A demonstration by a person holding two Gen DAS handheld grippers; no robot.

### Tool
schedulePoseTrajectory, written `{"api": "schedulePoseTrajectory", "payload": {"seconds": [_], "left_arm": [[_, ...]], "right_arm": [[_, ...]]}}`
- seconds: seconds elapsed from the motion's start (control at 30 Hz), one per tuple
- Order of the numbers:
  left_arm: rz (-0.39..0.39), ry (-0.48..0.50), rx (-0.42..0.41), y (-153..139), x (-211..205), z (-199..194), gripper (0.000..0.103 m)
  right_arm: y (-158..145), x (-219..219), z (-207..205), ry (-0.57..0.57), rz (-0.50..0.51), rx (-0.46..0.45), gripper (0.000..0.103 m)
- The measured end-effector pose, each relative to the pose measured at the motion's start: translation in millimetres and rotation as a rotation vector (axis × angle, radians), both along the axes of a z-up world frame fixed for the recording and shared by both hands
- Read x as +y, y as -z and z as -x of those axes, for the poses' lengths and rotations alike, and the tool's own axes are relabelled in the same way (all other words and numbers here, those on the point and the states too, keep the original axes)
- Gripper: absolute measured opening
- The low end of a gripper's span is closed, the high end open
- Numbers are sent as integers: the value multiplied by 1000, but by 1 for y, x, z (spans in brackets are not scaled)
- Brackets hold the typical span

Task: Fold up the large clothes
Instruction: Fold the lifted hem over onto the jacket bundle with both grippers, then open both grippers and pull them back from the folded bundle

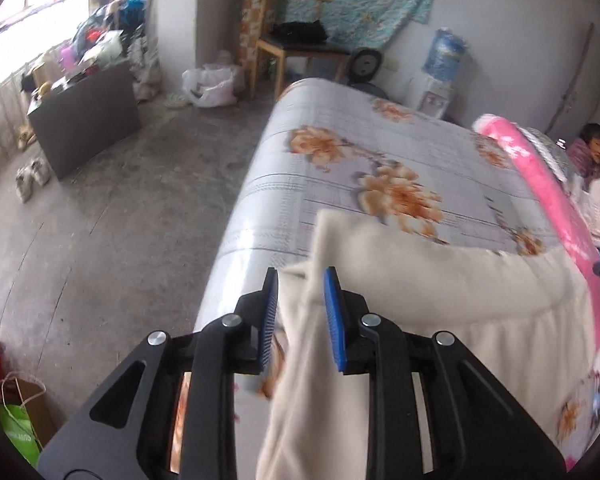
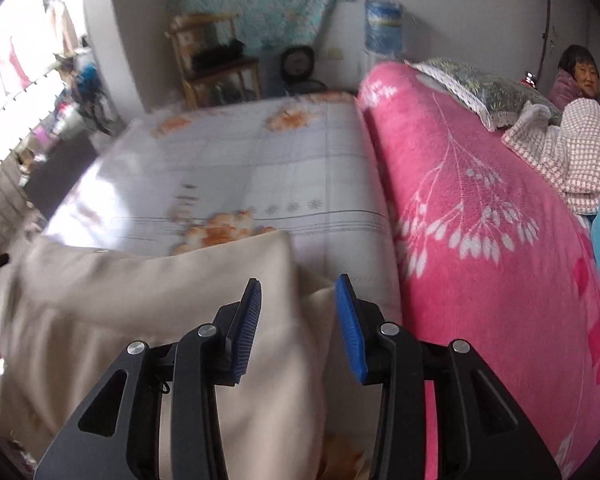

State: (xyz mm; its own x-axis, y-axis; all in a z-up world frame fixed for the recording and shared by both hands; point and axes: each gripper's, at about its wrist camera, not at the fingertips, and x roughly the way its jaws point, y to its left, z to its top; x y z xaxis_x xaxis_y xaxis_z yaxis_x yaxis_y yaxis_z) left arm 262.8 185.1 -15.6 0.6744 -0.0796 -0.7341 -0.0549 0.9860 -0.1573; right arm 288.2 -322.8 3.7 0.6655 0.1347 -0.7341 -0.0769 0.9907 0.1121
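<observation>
A large cream garment (image 1: pixel 440 292) lies spread over the near part of the bed with the grey floral sheet (image 1: pixel 340 152). My left gripper (image 1: pixel 301 280) is open, its blue pads (image 1: pixel 270 312) standing either side of a raised fold at the garment's left corner. In the right wrist view the same cream garment (image 2: pixel 140 300) fills the lower left. My right gripper (image 2: pixel 298 286) is open, with the garment's right corner lying loose between and under its blue pads (image 2: pixel 350 328). Neither pad pair presses the cloth.
A rolled pink blanket (image 2: pixel 480 220) runs along the right side of the bed, with a pillow (image 2: pixel 480 88) and a checked cloth (image 2: pixel 568 148) beyond. A person (image 2: pixel 580 76) sits at the far right. A dark table (image 1: pixel 84 116), chair (image 1: pixel 296 48) and water dispenser (image 1: pixel 440 64) stand around the concrete floor.
</observation>
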Motion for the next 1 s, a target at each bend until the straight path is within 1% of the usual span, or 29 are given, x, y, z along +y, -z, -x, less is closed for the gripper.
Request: {"api": "schedulePoseTrajectory", "payload": {"seconds": [0.07, 0.13, 0.17, 0.2, 0.27, 0.3, 0.33, 0.37, 0.4, 0.43, 0.47, 0.53, 0.6, 0.63, 0.67, 0.7, 0.73, 0.77, 0.8, 0.83, 0.87, 0.9, 0.93, 0.97, 1.0], "left_arm": [[30, 78, 5, -3, -10, 18, 22], [64, 131, 33, 4, -19, 34, 22], [75, 137, 56, 13, -22, 41, 22], [67, 127, 80, 24, -23, 45, 22], [12, 78, 132, 50, -19, 52, 24], [34, 63, 113, 57, -13, 55, 28], [48, 60, 93, 58, -10, 58, 28], [16, 53, 91, 55, -11, 59, 28], [-13, 45, 84, 51, -13, 62, 27], [-28, 46, 74, 46, -15, 65, 26], [-32, 61, 59, 40, -18, 71, 26], [-38, 94, 25, 30, -22, 85, 27], [-45, 119, 11, 28, -25, 98, 29], [-56, 111, 25, 33, -25, 102, 33], [-80, 90, 65, 45, -25, 101, 34], [-82, 77, 92, 54, -22, 101, 36], [-47, 68, 74, 54, -17, 104, 36], [-33, 49, 74, 50, -14, 105, 36], [-41, 30, 67, 44, -12, 106, 35], [-48, 18, 38, 34, -12, 111, 35], [-47, 22, 1, 23, -13, 116, 35], [-54, 32, -26, 15, -17, 119, 38], [-71, 47, -54, 6, -23, 121, 43], [-87, 69, -76, 0, -33, 122, 45], [-92, 95, -86, -3, -42, 123, 49]], "right_arm": [[-7, 13, 24, -68, -3, -13, 37], [-3, 28, 49, -146, 12, 1, 37], [1, 33, 58, -170, 14, 14, 37], [8, 37, 67, -182, 27, 30, 37], [31, 35, 76, -177, 52, 83, 37], [46, 30, 76, -156, 59, 124, 37], [59, 22, 76, -129, 60, 159, 38], [63, 17, 77, -121, 33, 164, 38], [59, 13, 79, -107, 17, 163, 38], [53, 14, 80, -90, 32, 164, 38], [44, 16, 83, -88, 49, 143, 38], [28, 22, 96, -122, 47, 102, 40], [23, 27, 111, -146, 57, 86, 41], [26, 28, 117, -153, 62, 94, 44], [37, 27, 119, -150, 73, 122, 46], [51, 25, 118, -136, 99, 160, 48], [67, 23, 117, -123, 137, 195, 49], [66, 21, 123, -123, 128, 179, 49], [59, 22, 125, -114, 131, 174, 49], [51, 23, 127, -92, 152, 179, 49], [38, 26, 131, -76, 167, 153, 51], [27, 31, 135, -88, 165, 120, 52], [16, 38, 139, -108, 164, 87, 57], [8, 45, 141, -115, 169, 62, 59], [2, 56, 142, -125, 165, 34, 64]]}}
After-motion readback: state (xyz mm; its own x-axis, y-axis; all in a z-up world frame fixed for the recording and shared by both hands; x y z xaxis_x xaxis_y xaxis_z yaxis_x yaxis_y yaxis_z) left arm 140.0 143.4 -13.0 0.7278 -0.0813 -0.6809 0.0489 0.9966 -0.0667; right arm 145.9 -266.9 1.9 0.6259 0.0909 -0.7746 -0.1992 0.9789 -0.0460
